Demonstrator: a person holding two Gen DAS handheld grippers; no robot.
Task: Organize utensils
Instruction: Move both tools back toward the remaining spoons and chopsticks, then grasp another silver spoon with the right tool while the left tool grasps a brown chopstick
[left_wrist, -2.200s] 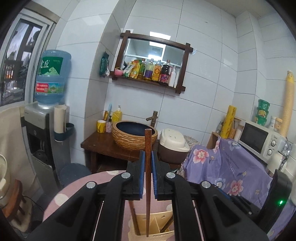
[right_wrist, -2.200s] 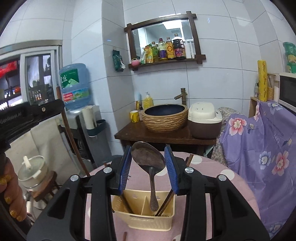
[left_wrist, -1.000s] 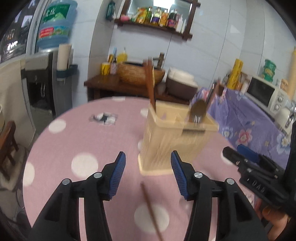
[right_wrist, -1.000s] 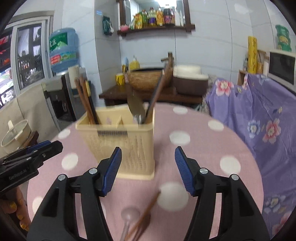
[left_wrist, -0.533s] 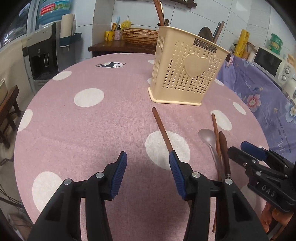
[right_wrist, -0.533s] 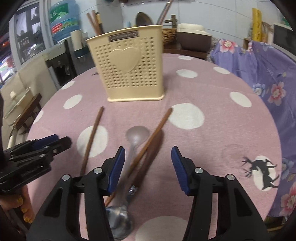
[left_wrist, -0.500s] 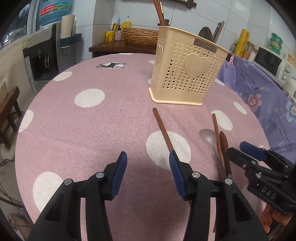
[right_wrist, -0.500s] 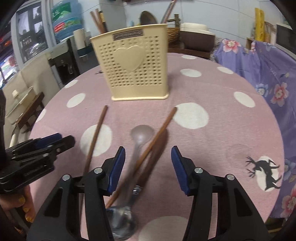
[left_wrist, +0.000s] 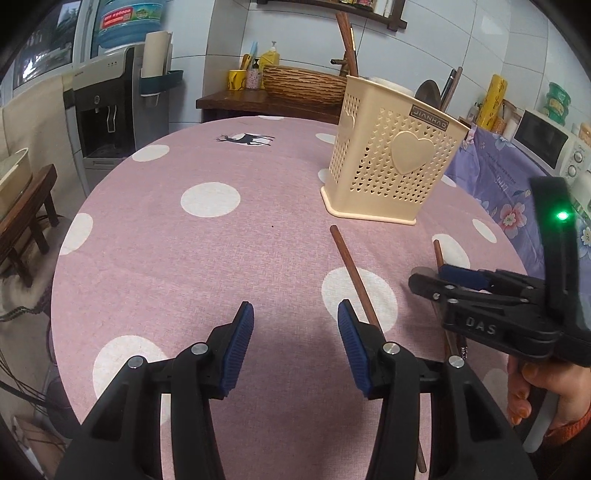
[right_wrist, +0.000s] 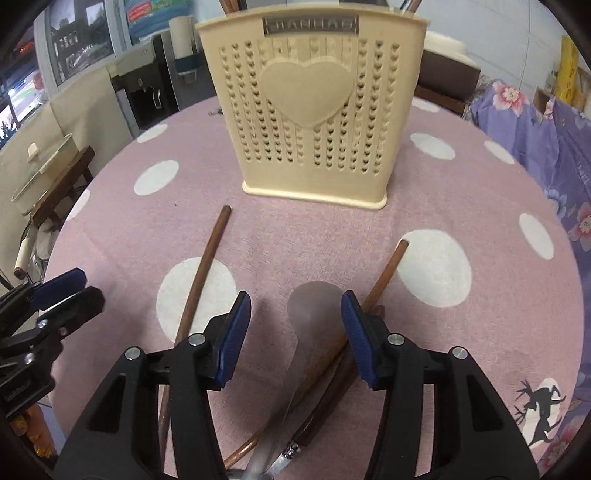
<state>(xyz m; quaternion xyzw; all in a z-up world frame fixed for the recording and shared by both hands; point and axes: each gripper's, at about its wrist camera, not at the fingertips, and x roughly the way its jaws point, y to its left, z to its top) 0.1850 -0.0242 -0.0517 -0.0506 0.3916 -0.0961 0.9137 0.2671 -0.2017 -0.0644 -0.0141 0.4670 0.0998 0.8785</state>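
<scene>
My left gripper (left_wrist: 293, 326) stands spread over bare tablecloth (left_wrist: 184, 258), one chopstick (left_wrist: 352, 275) beside its right pad. My right gripper (right_wrist: 295, 321), jaws just narrowed yet empty, straddles the spoon (right_wrist: 314, 314) before the holder (right_wrist: 314, 110).

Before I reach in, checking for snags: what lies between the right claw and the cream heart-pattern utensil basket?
Only bare pink dotted tablecloth, seen in the right wrist view, between the right claw and the basket.
</scene>
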